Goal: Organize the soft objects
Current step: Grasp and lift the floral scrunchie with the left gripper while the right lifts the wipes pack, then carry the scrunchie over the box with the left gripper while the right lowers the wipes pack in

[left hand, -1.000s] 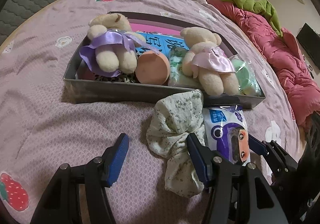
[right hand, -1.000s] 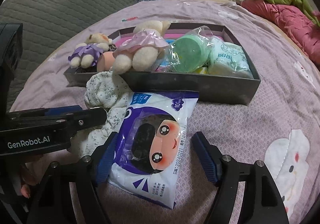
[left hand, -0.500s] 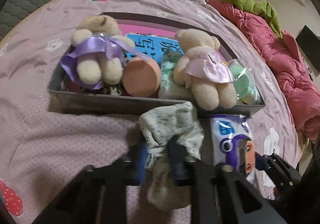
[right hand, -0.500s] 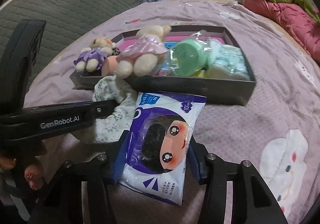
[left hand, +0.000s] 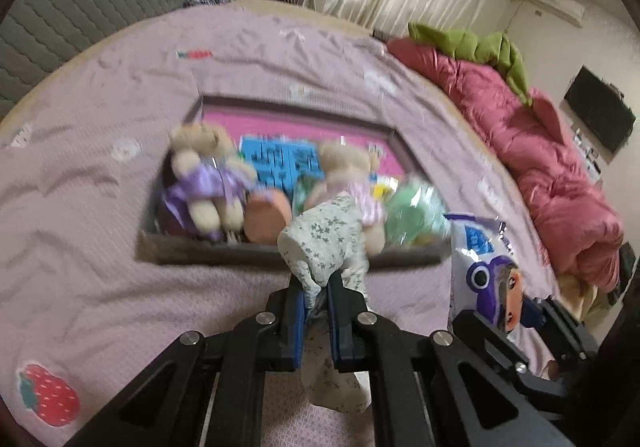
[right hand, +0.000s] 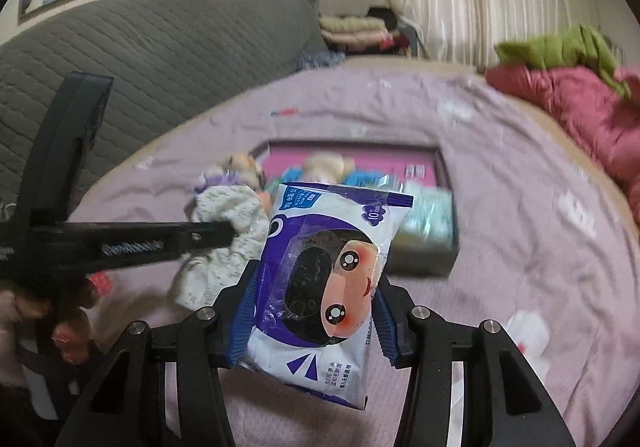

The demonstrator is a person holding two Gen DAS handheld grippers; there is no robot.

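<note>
While your left gripper (left hand: 316,301) has its blue-padded fingers pinched almost together on the floral cloth bundle (left hand: 326,243), that soft, crumpled wad of pale fabric with small grey-green sprigs hangs clear of the bed (left hand: 92,255), just in front of the near wall of the grey box (left hand: 208,249), one loose end drooping below the pads. Your right gripper (right hand: 312,313) has just been closing and now stands partly closed, its ribbed blue pads pressed against both long edges of the wipes pack (right hand: 332,279), a flat, glossy plastic pouch in white and purple with a cartoon face and a clear flap; it too is off the bed, in front of the box and to the right of the bundle. Inside the shallow rectangular box, which has a pink floor, lie two fuzzy beige teddy bears (left hand: 208,183) in satin dresses, a round peach sponge (left hand: 266,219) and a green item in crinkly wrap (left hand: 416,215).
</note>
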